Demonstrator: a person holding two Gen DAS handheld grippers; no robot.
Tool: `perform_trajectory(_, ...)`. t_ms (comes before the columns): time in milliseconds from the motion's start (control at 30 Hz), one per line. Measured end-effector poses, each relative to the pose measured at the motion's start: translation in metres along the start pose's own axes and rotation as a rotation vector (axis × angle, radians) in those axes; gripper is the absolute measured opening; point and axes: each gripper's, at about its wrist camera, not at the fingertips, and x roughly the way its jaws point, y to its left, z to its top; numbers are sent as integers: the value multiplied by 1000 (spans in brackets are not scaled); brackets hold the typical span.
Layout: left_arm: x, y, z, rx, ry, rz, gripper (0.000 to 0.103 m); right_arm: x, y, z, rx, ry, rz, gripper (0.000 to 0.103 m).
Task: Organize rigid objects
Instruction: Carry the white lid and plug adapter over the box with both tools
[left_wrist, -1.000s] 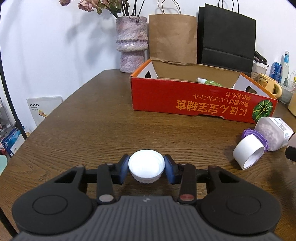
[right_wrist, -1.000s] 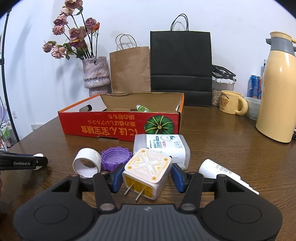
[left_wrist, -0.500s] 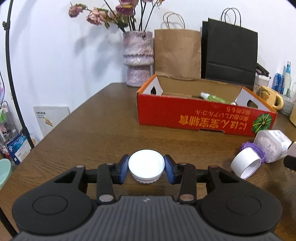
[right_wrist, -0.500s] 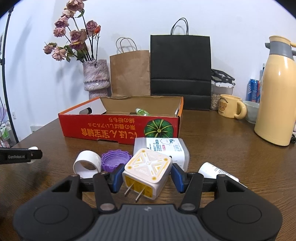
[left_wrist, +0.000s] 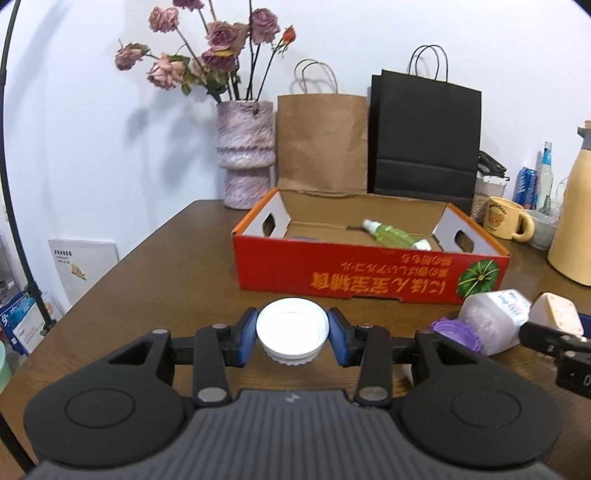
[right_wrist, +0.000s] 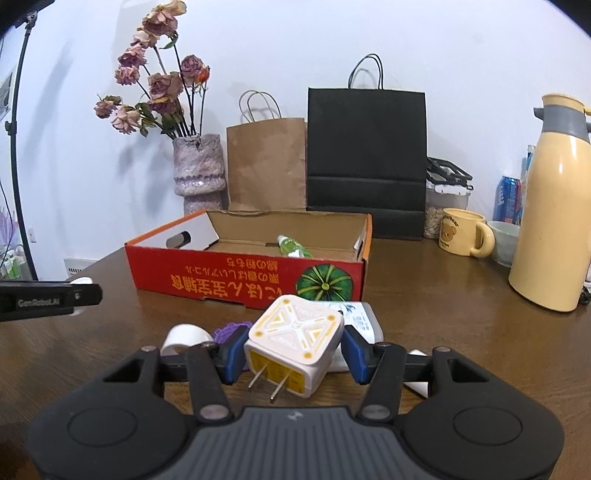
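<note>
Left gripper (left_wrist: 291, 334) fingers clamp a white cap (left_wrist: 291, 328), right gripper (right_wrist: 293, 354) fingers pinch a plug adapter (right_wrist: 293, 347), both lifted toward the red box (left_wrist: 369, 273) mid-desk for stowing.

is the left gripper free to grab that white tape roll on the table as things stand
Probably not yet. The left gripper is shut on a white cap, so its jaws are occupied. The white tape roll lies on the table beside the purple lid; it would need to drop the cap first.
</note>
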Motion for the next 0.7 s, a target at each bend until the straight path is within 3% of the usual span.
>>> perform_trajectory(700, 11, -27, 52, -6, -48, -62, 41, 14, 20, 45, -29, -82, 26, 53)
